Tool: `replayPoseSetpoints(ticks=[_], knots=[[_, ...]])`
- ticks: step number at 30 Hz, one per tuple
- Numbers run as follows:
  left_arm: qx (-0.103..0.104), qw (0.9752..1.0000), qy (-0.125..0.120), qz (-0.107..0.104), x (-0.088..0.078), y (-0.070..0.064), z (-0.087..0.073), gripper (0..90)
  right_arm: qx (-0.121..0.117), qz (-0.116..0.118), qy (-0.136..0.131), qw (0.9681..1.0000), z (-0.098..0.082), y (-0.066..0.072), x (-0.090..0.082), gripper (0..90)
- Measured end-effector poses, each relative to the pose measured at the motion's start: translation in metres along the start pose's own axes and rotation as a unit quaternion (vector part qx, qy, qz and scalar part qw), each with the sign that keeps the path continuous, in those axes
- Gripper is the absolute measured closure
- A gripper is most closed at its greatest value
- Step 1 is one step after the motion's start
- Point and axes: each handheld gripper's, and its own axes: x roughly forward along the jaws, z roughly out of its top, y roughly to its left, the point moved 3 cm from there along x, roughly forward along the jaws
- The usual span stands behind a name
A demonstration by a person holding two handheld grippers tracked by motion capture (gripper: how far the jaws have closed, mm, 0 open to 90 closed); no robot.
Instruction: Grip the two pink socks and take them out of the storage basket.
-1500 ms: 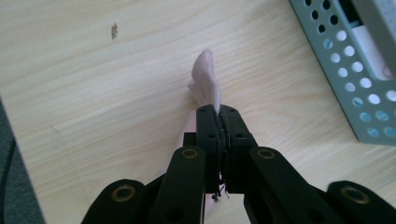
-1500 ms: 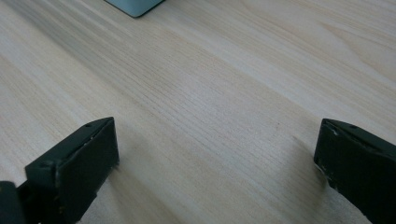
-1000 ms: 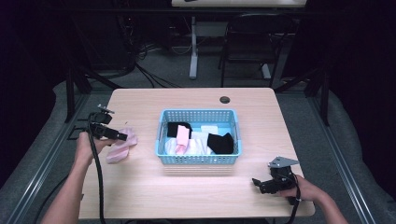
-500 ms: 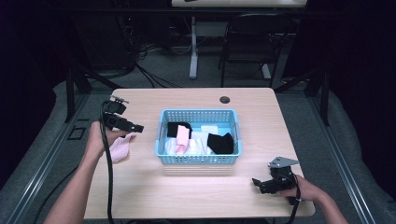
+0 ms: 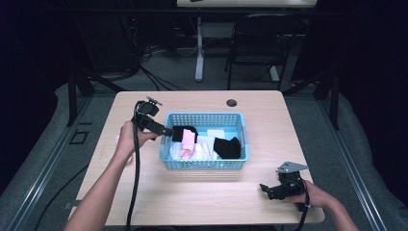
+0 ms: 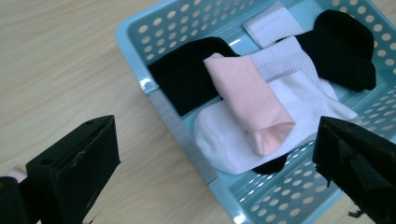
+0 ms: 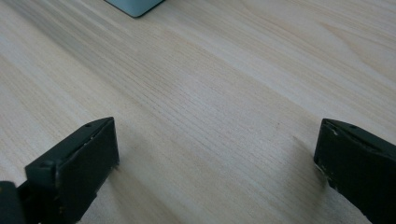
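Left hand-held gripper (image 6: 215, 154), jaws just opened and empty, approaches the pale blue perforated plastic basket (image 6: 177, 126); next, seize the folded pink sock (image 6: 250, 100).

Blue basket (image 5: 202, 163) holds pink sock (image 6: 250, 100), black socks (image 6: 187, 74).

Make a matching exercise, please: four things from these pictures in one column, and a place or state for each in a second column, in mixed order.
Things:
1. pink sock
2. basket
3. left gripper
4. right gripper

Places or states:
a. open, low over the table's near right corner
b. light blue, in the middle of the table
c. on top of the white and black socks in the basket
d. open and empty, at the basket's left end

Pairs: 1-c, 2-b, 3-d, 4-a
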Motion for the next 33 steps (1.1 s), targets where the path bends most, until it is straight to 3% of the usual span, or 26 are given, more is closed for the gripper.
replayPoseSetpoints(ticks=[9,17,26,33], knots=[[0.015,0.9998,0.01,-0.011,0.028,-0.024,0.009,0.4,0.0,0.0,0.0,1.0,0.0,0.0,0.0,0.0],[0.013,0.9993,0.026,-0.025,0.059,-0.039,0.007,2.8,0.0,0.0,0.0,1.0,0.0,0.0,0.0,0.0],[0.014,0.998,0.055,-0.026,0.086,-0.048,0.002,14.1,0.0,0.0,0.0,1.0,0.0,0.0,0.0,0.0],[0.004,0.9971,0.072,-0.024,0.095,-0.047,-0.003,21.3,0.0,0.0,0.0,1.0,0.0,0.0,0.0,0.0]])
